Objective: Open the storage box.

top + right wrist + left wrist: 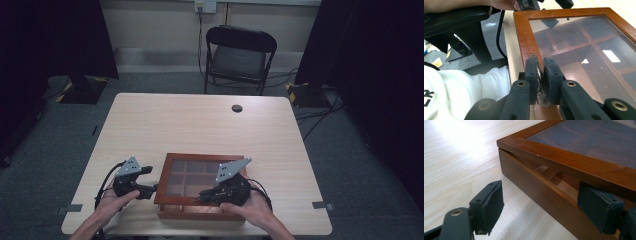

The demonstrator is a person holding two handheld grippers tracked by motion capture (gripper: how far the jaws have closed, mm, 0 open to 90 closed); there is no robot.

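From the high view I see a flat, square wooden display box (pixel 200 187) with a glass lid at the table's (pixel 200 122) near edge, my left gripper (pixel 134 184) by its left side, my right gripper (pixel 220 194) at its front rail.

In the left gripper view my jaws stand apart; one pad (pixel 599 210) sits in the gap under the slightly raised lid (pixel 564 157).

In the right gripper view my jaws are clamped on a small metal latch (pixel 539 75) on the lid's glossy front rail, dividers showing through the glass.

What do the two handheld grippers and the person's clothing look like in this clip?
Both the left gripper and right gripper are black, each topped by a grey three-cornered plate, with black cables trailing. Dark padded fingers, brass-coloured rivets. White sleeve with black lettering.
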